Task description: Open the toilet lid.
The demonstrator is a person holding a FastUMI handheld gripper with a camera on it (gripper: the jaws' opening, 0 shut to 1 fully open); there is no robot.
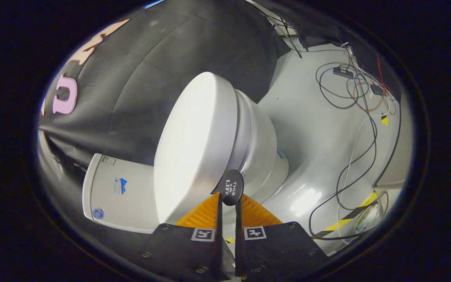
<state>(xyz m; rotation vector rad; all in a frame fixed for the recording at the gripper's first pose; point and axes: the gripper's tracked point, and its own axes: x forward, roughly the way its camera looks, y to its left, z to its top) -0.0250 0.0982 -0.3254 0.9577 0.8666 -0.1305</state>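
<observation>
A white toilet stands on the grey floor, and it appears tipped sideways because of how I am held. Its lid (194, 141) lies down on the seat (245, 129) and bowl (266, 147). The tank (119, 192) is to the left of my fingers. A small round black lift tab (232, 187) sticks out from the lid's rim. My gripper (228, 200) is at that tab. The fingers are drawn together to a narrow gap, with the tab's lower part pinched between their tips.
The black cloth wall (159, 66) hangs behind the toilet. Loose black, white and red cables (360, 98) trail over the grey floor (315, 129) beyond the bowl. Yellow-and-black tape (350, 213) marks the floor to the right of my fingers.
</observation>
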